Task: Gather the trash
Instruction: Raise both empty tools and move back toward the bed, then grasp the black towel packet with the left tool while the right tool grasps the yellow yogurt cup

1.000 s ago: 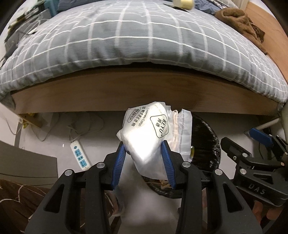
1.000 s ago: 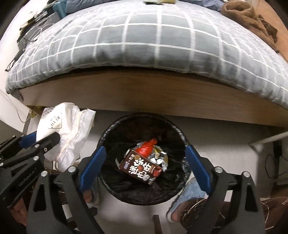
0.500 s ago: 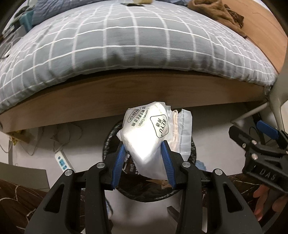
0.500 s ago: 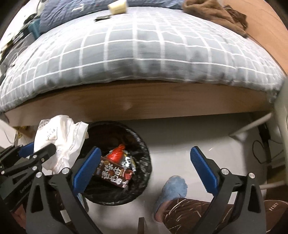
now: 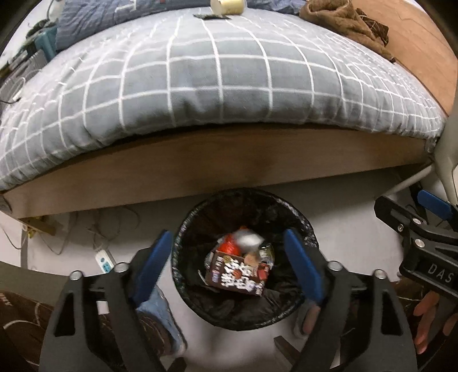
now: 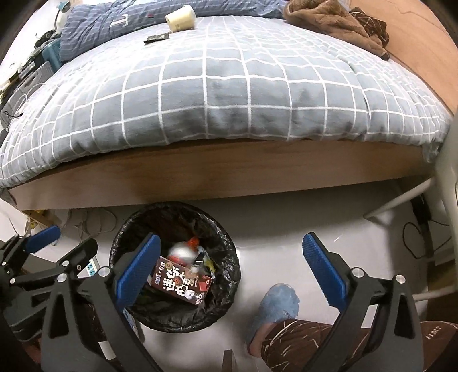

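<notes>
A black-lined trash bin stands on the floor by the bed; it also shows in the right wrist view. In it lie a brown snack box, red wrappers and a blurred white packet on top. My left gripper is open and empty, straight above the bin. My right gripper is open and empty, to the right of the bin above the floor. On the bed lie a tape roll and a small dark wrapper.
A bed with a grey checked duvet and wooden side board stands behind the bin. A brown blanket lies at its far right. A power strip and cables lie on the floor at left. The person's blue slippers stand beside the bin.
My left gripper has opened and let go of the white packet, which has dropped into the bin. Both grippers have shifted right and the right one has moved off the bin.
</notes>
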The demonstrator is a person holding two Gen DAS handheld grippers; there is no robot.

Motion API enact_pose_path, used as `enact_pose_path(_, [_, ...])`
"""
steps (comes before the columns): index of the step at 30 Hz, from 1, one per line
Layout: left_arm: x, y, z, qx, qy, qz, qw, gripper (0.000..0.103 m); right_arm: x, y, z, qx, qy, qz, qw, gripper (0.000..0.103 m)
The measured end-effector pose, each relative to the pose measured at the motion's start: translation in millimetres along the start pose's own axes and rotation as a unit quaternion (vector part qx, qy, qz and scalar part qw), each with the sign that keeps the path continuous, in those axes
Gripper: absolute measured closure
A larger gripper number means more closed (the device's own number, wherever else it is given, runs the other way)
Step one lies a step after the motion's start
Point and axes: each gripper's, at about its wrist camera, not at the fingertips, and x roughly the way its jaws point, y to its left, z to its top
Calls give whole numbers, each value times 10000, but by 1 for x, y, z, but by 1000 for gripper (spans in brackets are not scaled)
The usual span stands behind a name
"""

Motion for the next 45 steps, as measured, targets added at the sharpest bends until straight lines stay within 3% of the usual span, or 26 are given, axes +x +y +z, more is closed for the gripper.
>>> enact_pose_path(4, [-12,3,10,37,-263,236,9994,6,-11,6,8,-43,-222,5,9997,8])
enact_pose_path(15, [-43,29,44,-209,-634,243,9975,6,-35,18,43,-204,-798,-24,9966,8])
enact_pose_path(24, [-56,48,93,-438,-921,296,9943,6,-48,23,99,-303,-1262,16,9915,8])
enact_pose_path(34, [-30,58,170,-464,-1055,353,9927,6,-19,11,166,-209,-1348,49,9906,8])
enact_pose_path(45, [30,54,278,-392,-1140,373,9920,6,29,8,242,-408,-1429,-32,9889,8])
